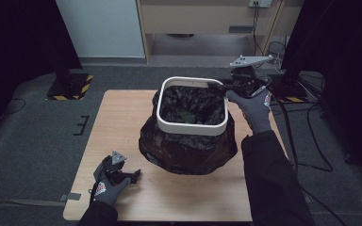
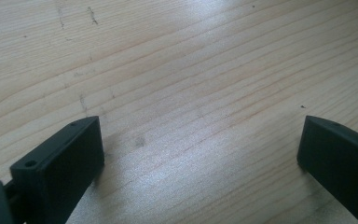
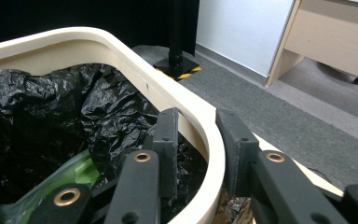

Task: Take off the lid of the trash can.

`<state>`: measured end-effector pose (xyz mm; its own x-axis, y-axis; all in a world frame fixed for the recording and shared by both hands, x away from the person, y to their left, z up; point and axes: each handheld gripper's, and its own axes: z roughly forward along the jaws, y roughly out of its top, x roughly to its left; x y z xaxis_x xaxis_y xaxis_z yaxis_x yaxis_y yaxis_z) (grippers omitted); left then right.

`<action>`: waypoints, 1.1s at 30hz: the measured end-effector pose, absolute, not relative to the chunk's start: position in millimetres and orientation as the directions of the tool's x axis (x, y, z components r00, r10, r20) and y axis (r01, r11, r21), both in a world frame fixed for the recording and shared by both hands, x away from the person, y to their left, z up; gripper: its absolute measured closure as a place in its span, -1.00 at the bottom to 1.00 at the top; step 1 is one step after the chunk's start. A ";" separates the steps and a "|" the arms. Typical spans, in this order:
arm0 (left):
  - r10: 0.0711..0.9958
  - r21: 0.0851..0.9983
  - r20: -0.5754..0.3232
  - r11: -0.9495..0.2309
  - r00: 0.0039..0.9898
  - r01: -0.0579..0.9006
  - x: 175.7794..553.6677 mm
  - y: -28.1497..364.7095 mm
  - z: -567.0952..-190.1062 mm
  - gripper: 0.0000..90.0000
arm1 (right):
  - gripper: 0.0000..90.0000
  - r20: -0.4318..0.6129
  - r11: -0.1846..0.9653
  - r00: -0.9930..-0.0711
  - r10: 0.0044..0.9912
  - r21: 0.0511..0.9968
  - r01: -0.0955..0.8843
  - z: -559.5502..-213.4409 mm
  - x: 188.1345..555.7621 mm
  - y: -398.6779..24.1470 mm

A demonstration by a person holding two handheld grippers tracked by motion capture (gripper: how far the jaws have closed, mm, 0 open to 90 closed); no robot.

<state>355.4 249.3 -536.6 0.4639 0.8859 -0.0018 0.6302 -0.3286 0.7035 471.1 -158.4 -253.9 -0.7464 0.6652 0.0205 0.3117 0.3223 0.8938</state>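
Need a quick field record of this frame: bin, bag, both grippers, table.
bin ring: cream frame sits around the top of the bag, on the table
bag: black bin bag, crumpled, bulging below the ring
contents: something green inside, unclear what
right hand-held gripper: jaws straddle the ring's corner, one inside, one outside; pad contact not clear
left hand-held gripper: jaws wide apart, nothing between them, over bare wood
table: light wooden top

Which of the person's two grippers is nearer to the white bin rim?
Right. The right gripper straddles the white bin rim at its corner, one jaw inside, one outside. The left gripper rests open on the table, well away.
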 end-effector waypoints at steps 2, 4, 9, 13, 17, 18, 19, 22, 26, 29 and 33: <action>0.886 0.703 -0.002 -0.329 0.464 0.630 355.4 249.3 -536.6 -1.00 | 0.59 0.010 0.331 -0.747 0.665 0.893 0.306 -252.8 470.6 -157.8; 0.886 0.703 -0.002 -0.329 0.464 0.630 355.4 249.3 -536.6 -1.00 | 0.59 0.008 0.332 -0.749 0.663 0.893 0.304 -252.5 470.8 -158.3; 0.886 0.704 -0.002 -0.329 0.464 0.630 355.4 249.3 -536.6 -1.00 | 0.61 -0.002 0.341 -0.757 0.654 0.893 0.293 -251.4 469.7 -160.6; 0.886 0.704 -0.002 -0.328 0.464 0.630 355.4 249.2 -536.6 -1.00 | 0.62 -0.003 0.342 -0.757 0.653 0.894 0.291 -251.4 469.6 -160.5; 0.886 0.704 -0.002 -0.328 0.464 0.630 355.4 249.2 -536.6 -1.00 | 0.62 -0.009 0.348 -0.761 0.649 0.893 0.286 -250.9 469.4 -161.3; 0.886 0.704 -0.002 -0.329 0.465 0.630 355.4 249.3 -536.6 -1.00 | 0.62 -0.011 0.355 -0.764 0.645 0.889 0.288 -250.7 469.6 -161.2; 0.886 0.704 -0.002 -0.328 0.464 0.630 355.5 249.2 -536.6 -1.00 | 0.62 -0.016 0.360 -0.766 0.643 0.889 0.284 -250.5 470.0 -160.6; 0.886 0.704 -0.002 -0.329 0.464 0.630 355.5 249.2 -536.6 -1.00 | 0.60 -0.030 0.374 -0.767 0.641 0.885 0.278 -250.4 469.9 -158.1; 0.886 0.704 -0.002 -0.328 0.464 0.630 355.4 249.2 -536.6 -1.00 | 0.55 -0.044 0.384 -0.766 0.641 0.883 0.271 -252.1 469.9 -155.3; 0.886 0.704 -0.002 -0.329 0.464 0.630 355.4 249.3 -536.6 -1.00 | 0.57 -0.053 0.395 -0.764 0.643 0.878 0.270 -251.6 469.8 -154.5; 0.886 0.704 -0.002 -0.329 0.465 0.630 355.5 249.3 -536.6 -1.00 | 0.63 -0.084 0.413 -0.756 0.649 0.874 0.258 -250.5 468.2 -152.3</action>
<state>355.5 249.3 -536.6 0.4646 0.8855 -0.0019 0.6299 -0.3290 0.7036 468.2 -152.3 -250.5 -0.7558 0.6495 -0.0838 0.2576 0.4126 0.8737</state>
